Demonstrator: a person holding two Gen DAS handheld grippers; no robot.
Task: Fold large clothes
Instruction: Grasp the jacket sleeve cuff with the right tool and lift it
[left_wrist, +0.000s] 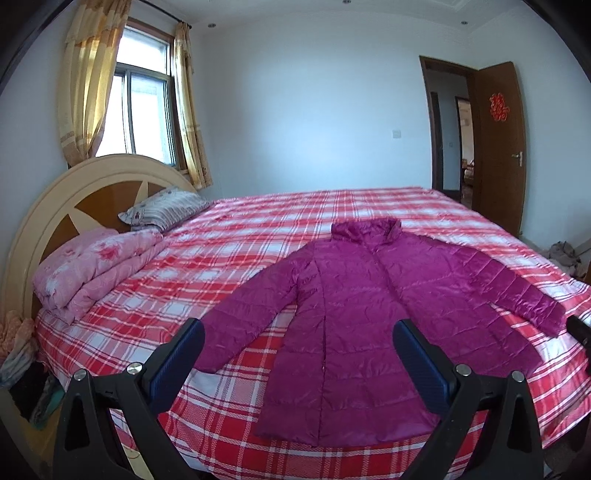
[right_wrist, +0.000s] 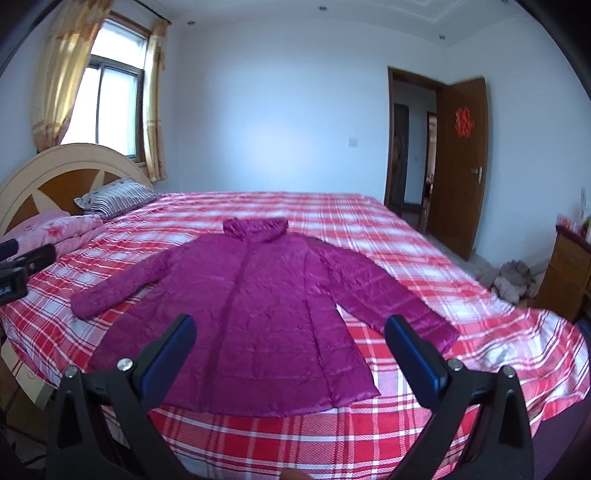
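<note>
Magenta quilted puffer jacket lies front-up on the red-and-white plaid bedspread, sleeves spread and hem at the near edge, laid flat so I can judge the fold lines. My left gripper hangs above its left sleeve and hem, my right gripper over the opposite side; both have jaws wide apart, empty, likely poised for a sleeve each.

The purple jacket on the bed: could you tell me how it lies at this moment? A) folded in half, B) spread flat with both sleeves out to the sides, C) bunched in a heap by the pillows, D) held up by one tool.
B: the purple jacket lies flat on the plaid bed, sleeves angled outward, and both tools are open and hold nothing.
</note>
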